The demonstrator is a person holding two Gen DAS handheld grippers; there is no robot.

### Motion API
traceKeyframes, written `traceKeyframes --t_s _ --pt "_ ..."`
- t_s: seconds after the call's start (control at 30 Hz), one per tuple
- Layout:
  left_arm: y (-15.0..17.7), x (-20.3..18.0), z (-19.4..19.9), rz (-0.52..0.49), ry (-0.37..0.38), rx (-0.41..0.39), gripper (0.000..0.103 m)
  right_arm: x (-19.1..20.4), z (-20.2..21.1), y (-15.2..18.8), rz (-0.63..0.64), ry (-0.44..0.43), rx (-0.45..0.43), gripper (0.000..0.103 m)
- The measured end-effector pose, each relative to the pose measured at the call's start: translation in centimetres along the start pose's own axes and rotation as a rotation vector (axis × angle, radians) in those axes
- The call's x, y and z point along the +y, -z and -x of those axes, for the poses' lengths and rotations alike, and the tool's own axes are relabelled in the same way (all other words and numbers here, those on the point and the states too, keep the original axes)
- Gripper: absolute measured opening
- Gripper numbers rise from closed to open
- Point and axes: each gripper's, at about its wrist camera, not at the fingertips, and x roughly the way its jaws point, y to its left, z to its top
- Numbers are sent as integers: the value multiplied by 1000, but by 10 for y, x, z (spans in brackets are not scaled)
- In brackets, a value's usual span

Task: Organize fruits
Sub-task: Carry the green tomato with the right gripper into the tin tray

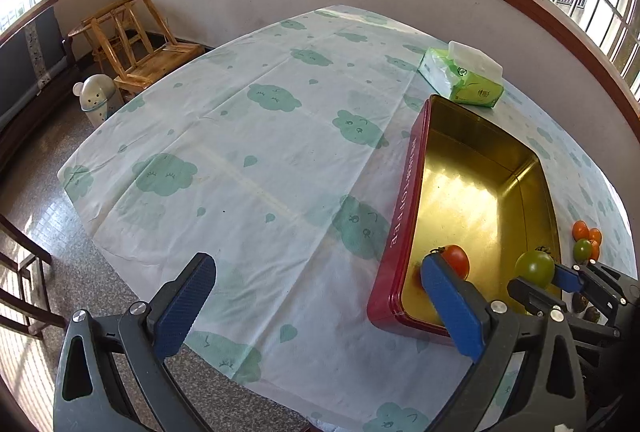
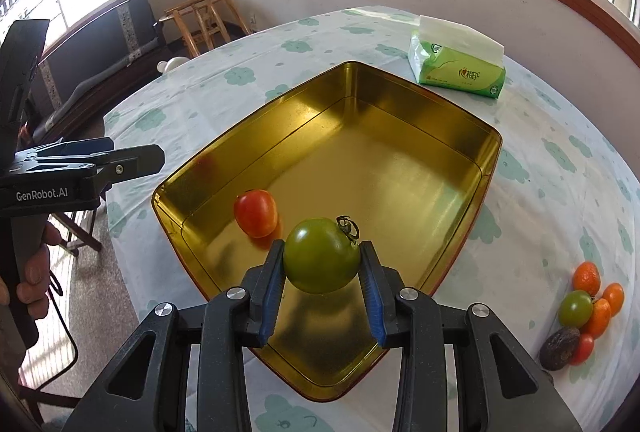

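Because it is meant for the tin, the green tomato [image 2: 322, 255] sits clenched between the right gripper [image 2: 323, 272] pads at lower centre, above the gold tin [image 2: 460, 112] floor. Just beyond lies a red tomato [image 2: 256, 213], clear of the drop. At lower left, the left gripper [image 1: 316, 306] gapes empty. Remaining fruit [image 2: 588, 306] waits lower right; a tissue pack [image 2: 460, 72] stands far behind.

Glossy gold metal tin [image 2: 400, 120]
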Motion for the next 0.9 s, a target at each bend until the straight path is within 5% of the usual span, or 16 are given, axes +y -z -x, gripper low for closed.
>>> traceKeyframes --t_s 0.9 --pt "2 0 -7 5 1 24 102 4 -23 2 21 33 55 39"
